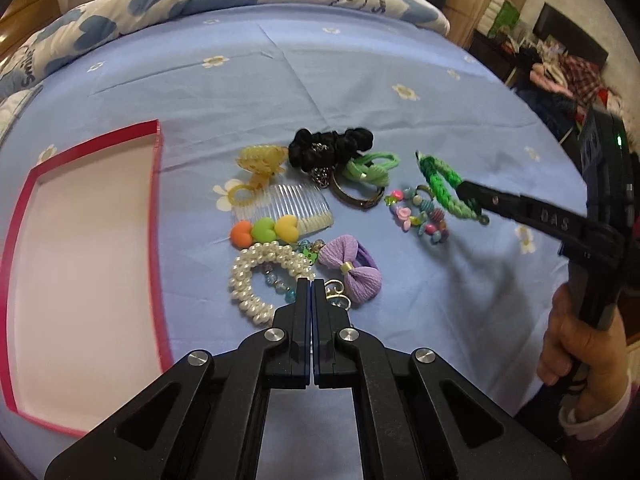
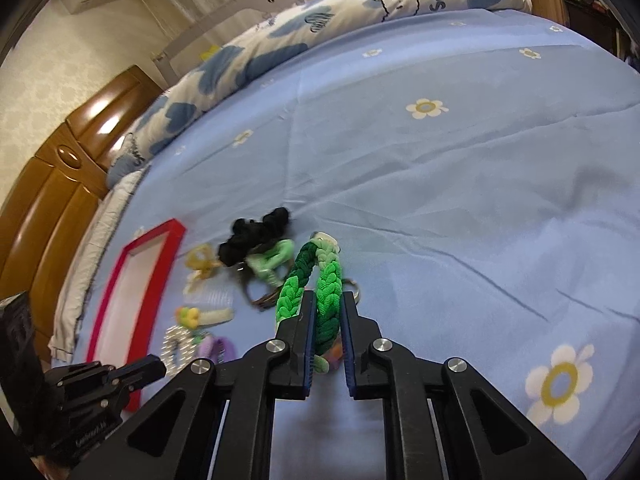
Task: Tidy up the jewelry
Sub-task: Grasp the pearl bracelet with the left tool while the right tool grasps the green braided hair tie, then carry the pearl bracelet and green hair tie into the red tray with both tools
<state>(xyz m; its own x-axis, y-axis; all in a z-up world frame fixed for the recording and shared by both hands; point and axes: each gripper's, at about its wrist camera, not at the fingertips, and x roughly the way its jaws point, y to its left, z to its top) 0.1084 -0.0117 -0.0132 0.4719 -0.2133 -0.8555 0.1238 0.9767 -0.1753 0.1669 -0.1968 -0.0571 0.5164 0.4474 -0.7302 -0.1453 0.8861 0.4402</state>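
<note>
Jewelry pile [image 1: 304,216] heaped on a blue bed sheet [image 1: 360,92] beside a pink-rimmed box [image 1: 154,184], right gripper [image 2: 325,312] fingers pinching a green braided band [image 2: 328,288], left gripper [image 1: 311,286] fingers pressed together over a pearl bracelet [image 1: 256,276].

Hair accessories lie clustered beside an empty pink-rimmed box [image 1: 24,208]; a green braided loop [image 2: 326,300] is lifted.

My left gripper [image 1: 311,282] points steeply down, its two fingers pressed flat together with nothing I can see between them. My right gripper [image 2: 324,312] angles down too, its jaws clamped on a green braided band [image 2: 326,280]. My right hand [image 1: 580,364] wraps the handle, a pale cuff at the wrist, I think.
</note>
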